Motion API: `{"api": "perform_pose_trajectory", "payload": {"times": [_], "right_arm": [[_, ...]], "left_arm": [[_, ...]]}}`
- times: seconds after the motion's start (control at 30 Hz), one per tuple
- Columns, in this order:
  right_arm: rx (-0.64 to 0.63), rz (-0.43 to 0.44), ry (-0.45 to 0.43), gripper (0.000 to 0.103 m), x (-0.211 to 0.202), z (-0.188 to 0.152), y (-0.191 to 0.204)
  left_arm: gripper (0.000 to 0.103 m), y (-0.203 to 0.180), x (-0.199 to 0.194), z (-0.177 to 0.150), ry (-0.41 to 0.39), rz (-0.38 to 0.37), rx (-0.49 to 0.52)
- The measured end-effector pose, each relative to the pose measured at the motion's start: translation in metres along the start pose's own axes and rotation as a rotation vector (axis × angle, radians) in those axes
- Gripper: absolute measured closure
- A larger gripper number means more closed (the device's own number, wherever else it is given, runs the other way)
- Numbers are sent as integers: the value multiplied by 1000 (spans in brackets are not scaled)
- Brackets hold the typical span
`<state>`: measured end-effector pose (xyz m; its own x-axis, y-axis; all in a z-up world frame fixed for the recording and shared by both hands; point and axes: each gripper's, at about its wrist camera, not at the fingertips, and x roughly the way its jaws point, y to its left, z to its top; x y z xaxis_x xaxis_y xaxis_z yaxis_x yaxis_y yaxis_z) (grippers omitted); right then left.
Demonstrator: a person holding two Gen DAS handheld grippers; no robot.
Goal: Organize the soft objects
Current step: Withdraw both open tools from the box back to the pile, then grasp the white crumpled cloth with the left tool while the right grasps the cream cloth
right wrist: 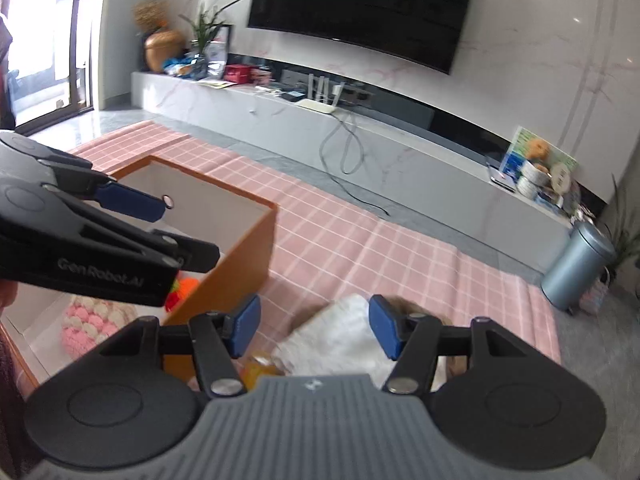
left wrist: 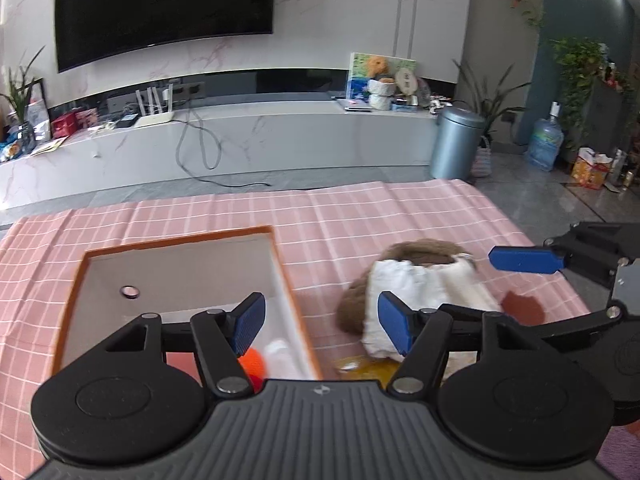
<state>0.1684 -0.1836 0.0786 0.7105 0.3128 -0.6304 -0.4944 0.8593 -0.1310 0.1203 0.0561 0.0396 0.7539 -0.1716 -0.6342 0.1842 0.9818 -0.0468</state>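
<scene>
Right gripper (right wrist: 314,328) spread and empty above brown-white plush toy (right wrist: 340,340) lying on pink cloth (right wrist: 360,248) beside orange box (right wrist: 248,248); light, squashy, pinch the fat midsection.

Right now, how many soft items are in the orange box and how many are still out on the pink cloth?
In the orange box: 2, a pink-and-white knitted piece and an orange-red plush.
On the pink cloth: 2, a brown-and-white plush and a yellow item, mostly hidden.
Total: 4

Brown-and-white plush toy (left wrist: 416,288) lying on pink cloth, beside open orange box (left wrist: 288,280)
</scene>
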Motion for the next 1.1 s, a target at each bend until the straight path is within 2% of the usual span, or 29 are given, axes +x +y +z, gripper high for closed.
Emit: {"api": "perform_pose_trajectory", "payload": {"times": [0.33,0.63,0.93,1.1], "right_arm": [[228,-83,32,39,-22,-63,-55],[338,-117,93,38,-9,-102,-88],[439,-122,176,38,21,-122,-109],[493,-124,184,37,34,-121,-117]], "left_arm": [[27,-60,12,-22,29,-112,56],[27,-80,38,-40,89,-193,83],[27,-84,61,-57,165,-173,103],[27,-86,70,-50,126,-97,106]]}}
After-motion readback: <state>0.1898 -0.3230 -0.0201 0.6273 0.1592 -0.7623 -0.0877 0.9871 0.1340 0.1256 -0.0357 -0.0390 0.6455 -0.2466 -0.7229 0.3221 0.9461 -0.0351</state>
